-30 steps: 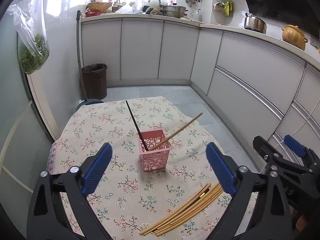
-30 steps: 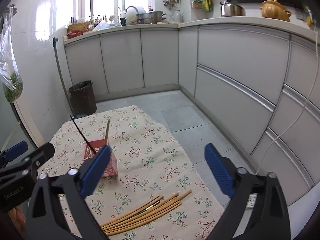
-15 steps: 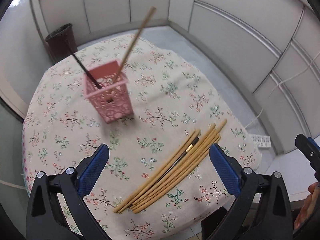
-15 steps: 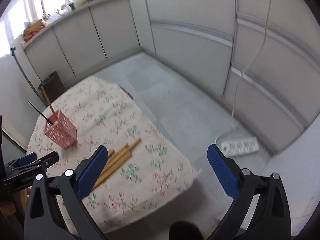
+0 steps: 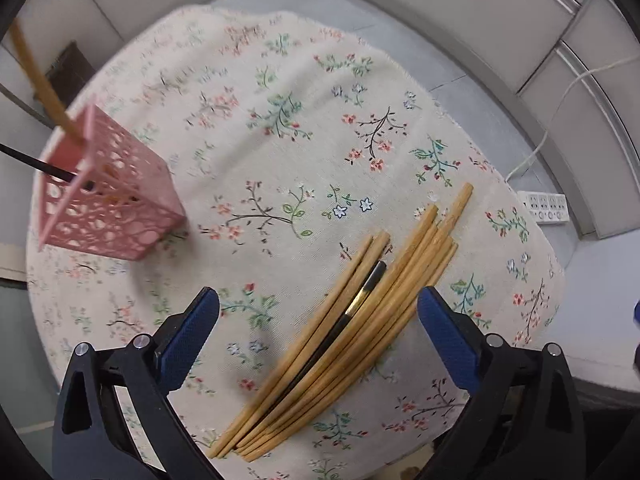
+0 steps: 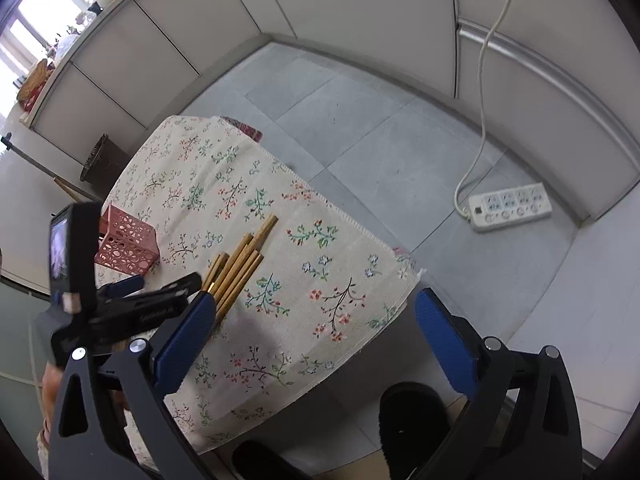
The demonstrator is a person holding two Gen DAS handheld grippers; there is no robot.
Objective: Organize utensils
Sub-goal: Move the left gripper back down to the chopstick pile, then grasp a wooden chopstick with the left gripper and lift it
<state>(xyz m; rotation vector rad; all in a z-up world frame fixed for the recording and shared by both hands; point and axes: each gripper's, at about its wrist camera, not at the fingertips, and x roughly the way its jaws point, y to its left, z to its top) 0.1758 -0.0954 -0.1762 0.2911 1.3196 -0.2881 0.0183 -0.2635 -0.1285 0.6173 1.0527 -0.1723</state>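
Two chopsticks, one bamboo and one black, are already leaning in the pink lattice holder at the left of the left wrist view, while the left gripper is hanging with its jaws spread wide and empty directly over the loose chopstick bundle lying on the floral tablecloth, seemingly lining up to pinch one. In the right wrist view the right gripper is likewise standing wide apart and holding nothing, off past the table edge, probably waiting clear while the bundle is lying just beside the holder
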